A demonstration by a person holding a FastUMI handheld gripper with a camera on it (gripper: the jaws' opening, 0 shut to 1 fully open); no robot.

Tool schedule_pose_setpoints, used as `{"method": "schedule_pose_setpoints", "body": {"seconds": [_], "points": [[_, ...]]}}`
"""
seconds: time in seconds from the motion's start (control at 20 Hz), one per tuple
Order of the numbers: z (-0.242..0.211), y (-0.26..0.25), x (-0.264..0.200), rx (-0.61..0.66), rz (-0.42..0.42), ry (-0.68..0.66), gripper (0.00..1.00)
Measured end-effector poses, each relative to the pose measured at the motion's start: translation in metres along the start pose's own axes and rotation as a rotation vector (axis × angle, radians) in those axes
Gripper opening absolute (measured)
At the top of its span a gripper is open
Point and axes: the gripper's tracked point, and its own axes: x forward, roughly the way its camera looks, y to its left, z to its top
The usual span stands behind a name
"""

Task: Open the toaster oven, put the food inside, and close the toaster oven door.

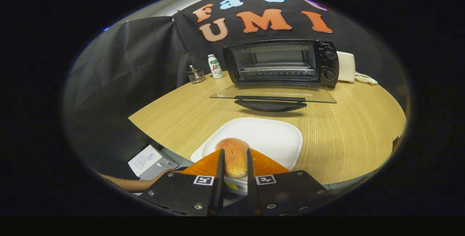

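Between the fingers of the claw a bun is seen, round, golden-brown, with a split on top. Both fingers are pressed against its sides, one on each, so the claw is clamped on the bun, narrowed to the bun's width. The bun's far end sticks out just past the fingertips. Whether the bun is lifted or resting cannot be told.

Under and just ahead of the bun a white plate is laid on a wooden table, near the table's close edge.

Beyond the plate, well apart, the oven is set at the far side of the table. Its glass door is dropped fully open, lying flat toward the claw, handle at its near edge. A wire rack is visible inside. Two knobs are stacked on the oven's right panel.

Left of the oven a small bottle and a wire holder are stood. Right of the oven a white box is seen.

Below the table's edge, left of the claw, a person's hand is rested by a white carton.
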Motion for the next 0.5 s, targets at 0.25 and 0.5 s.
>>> {"method": "schedule_pose_setpoints", "body": {"seconds": [0.25,0.5], "points": [[0.021,0.008,0.000,0.067,0.037,-0.042,0.24],[0.060,0.014,0.003,0.197,0.074,-0.129,0.24]]}}
